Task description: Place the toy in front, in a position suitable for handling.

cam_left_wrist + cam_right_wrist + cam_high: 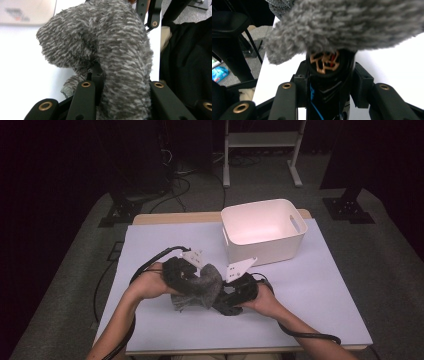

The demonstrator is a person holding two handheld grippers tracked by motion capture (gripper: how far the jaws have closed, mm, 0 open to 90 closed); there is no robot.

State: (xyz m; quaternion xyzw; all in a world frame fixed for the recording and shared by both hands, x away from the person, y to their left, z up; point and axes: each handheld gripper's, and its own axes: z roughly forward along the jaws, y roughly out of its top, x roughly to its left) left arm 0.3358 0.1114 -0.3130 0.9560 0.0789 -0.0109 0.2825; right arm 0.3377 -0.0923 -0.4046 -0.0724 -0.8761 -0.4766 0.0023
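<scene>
The fuzzy grey sock (pixel 112 50), soft, light and floppy, is pinched by the nearly closed left gripper (pixel 120 87). A black cylinder (pixel 329 67) is clamped in the right gripper (pixel 329 85), at three o'clock; the sock is best gripped at its cuff.

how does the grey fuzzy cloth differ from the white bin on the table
The grey fuzzy cloth is dark, soft and crumpled; the white bin is pale, rigid and boxy. The cloth is held up between the left tongs and the right tongs; the bin stands untouched farther back. The cloth is the smaller of the two. Both are over the same white table.
</scene>
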